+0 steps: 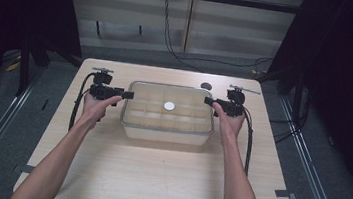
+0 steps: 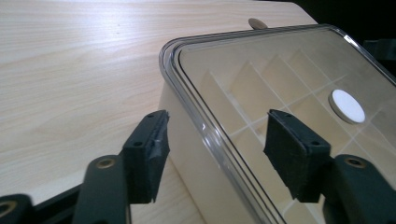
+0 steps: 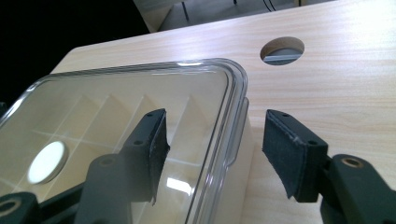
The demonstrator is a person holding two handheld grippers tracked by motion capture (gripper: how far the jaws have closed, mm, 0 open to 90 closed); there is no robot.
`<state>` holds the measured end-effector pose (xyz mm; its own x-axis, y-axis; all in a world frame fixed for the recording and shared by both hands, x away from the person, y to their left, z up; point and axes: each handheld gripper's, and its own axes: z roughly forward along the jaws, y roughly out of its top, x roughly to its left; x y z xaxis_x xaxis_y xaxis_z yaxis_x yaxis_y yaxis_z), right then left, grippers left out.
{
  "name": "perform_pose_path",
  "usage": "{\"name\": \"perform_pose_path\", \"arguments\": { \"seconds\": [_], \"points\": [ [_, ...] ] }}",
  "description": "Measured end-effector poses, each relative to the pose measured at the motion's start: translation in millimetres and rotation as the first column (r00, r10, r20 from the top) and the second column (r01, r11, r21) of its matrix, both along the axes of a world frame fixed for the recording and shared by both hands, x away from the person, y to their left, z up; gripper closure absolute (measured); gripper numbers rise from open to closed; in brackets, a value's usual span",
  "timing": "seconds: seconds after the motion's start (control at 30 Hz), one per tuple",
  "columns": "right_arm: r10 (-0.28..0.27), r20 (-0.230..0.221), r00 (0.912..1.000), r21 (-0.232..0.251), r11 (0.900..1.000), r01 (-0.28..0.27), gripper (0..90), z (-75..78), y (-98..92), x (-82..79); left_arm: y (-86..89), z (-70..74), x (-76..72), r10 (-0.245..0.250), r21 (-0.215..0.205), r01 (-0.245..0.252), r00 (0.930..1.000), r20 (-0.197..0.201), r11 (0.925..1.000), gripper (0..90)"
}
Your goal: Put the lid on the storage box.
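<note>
Pale wood grain covers the table (image 1: 155,177) we work at, and near its far middle sits the clear plastic box (image 1: 166,128), its transparent lid (image 2: 261,60) closed over a grid of compartments. We hold one gripper at each short end of that box. Our left gripper (image 1: 124,94) reaches in from the left and our right gripper (image 1: 211,102) from the right, both level with the lid's rim. In the left gripper view the jaws stand apart, one pad out over the table and the other above the lid, with the rim running between them and neither pad pressing on it. The right gripper view gives the mirror of this: jaws released, the lid's corner edge between them, untouched as far as we can judge from this angle. A small white round disc (image 1: 169,106) shows near the lid's middle; whether it lies on the lid or inside a compartment we cannot tell. Beyond the box's far right corner a round hole (image 3: 282,50) opens in the tabletop.
</note>
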<state>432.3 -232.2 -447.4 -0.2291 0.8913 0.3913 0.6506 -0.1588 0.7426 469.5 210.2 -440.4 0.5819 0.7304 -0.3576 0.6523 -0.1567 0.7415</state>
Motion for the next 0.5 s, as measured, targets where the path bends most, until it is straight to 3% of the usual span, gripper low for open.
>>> {"name": "perform_pose_path", "arguments": {
  "seconds": [0.1, 0.23, 0.27, 0.37, 0.4, 0.43, 0.47, 0.5],
  "points": [
    [0.015, 0.068, 0.9976, 0.018, 1.0, -0.016, 38.8, 8.1, -6.3, -17.0, 9.1, 5.3, -11.1, -0.004, -0.022, 0.005, 0.9995, 0.031, 0.9997, 33.8],
    [0.04, 0.119, 0.9921, -0.006, 0.999, -0.04, 39.5, 16.9, -11.0, -33.6, 20.3, 11.7, -28.4, 0.014, -0.018, -0.013, 0.9972, 0.073, 0.9998, 35.1],
    [0.056, 0.151, 0.987, -0.011, 0.998, -0.055, 39.8, 22.2, -14.9, -45.4, 24.5, 13.1, -37.2, 0.018, -0.011, -0.017, 0.9955, 0.093, 0.9998, 36.4],
    [0.064, 0.177, 0.9822, -0.014, 0.998, -0.062, 40.2, 26.1, -17.8, -57.3, 28.9, 15.5, -45.5, 0.023, 0.014, -0.025, 0.9928, 0.118, 0.9996, 36.6],
    [0.07, 0.199, 0.9775, -0.017, 0.998, -0.068, 40.0, 28.6, -19.9, -71.5, 32.7, 17.4, -51.7, 0.033, 0.008, -0.035, 0.9907, 0.132, 0.9994, 36.6],
    [0.07, 0.199, 0.9775, -0.017, 0.998, -0.068, 40.0, 28.6, -19.9, -71.5, 34.8, 18.3, -55.4, 0.041, -0.005, -0.041, 0.9888, 0.144, 0.9991, 36.6],
    [0.079, 0.216, 0.9732, -0.009, 0.997, -0.079, 38.9, 29.2, -22.3, -82.8, 38.2, 20.2, -60.1, 0.04, 0.008, -0.042, 0.9874, 0.153, 0.9991, 35.5],
    [0.079, 0.216, 0.9732, -0.009, 0.997, -0.079, 38.9, 29.2, -22.3, -82.8, 39.6, 21.4, -62.6, 0.043, 0.022, -0.047, 0.9868, 0.156, 0.9986, 35.5]
  ]
}}
